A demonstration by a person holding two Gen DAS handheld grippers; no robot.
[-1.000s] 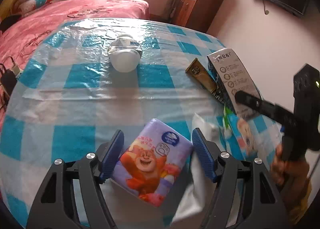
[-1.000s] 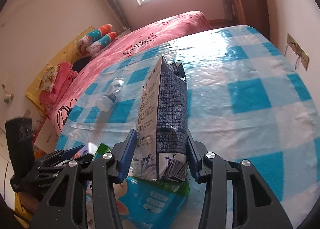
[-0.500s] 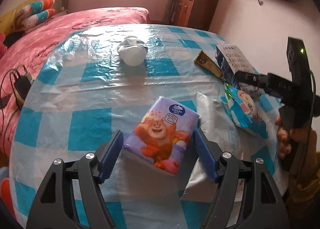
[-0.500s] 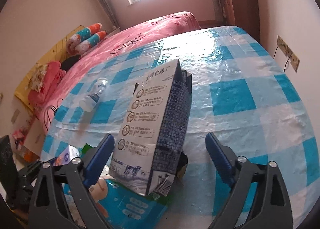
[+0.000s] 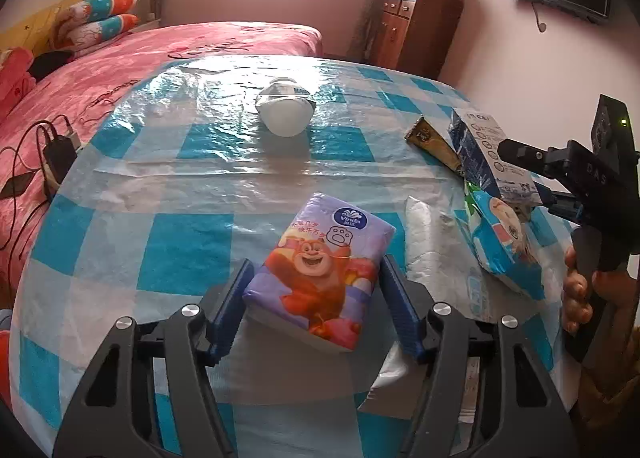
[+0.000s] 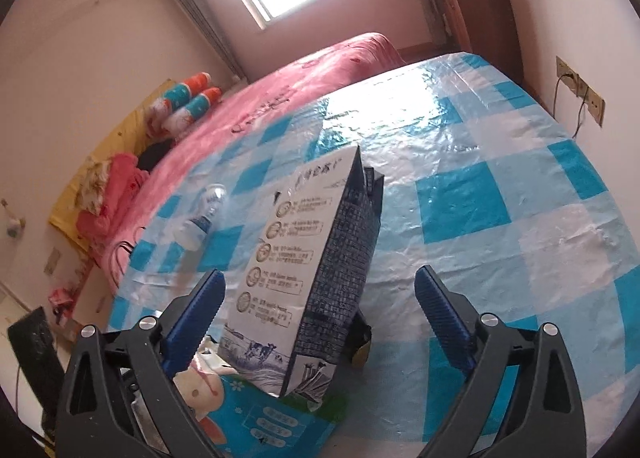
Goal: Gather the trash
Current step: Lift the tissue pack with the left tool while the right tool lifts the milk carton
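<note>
Released a second ago, the milk carton point(image 6: 316, 270) now stands between the wide-spread right gripper point(image 6: 320, 294); beside the carton, the left gripper point(image 5: 314, 308) closely brackets the tissue pack point(image 5: 320, 270).

The left tongs point(image 5: 316, 312) sit low over the bench, blue pads spread and level. The right tongs point(image 6: 320, 312) are spread wider still, pads well apart. In the left wrist view, a bare hand point(image 5: 580, 292) grips the handle of the right tongs from below.
</note>
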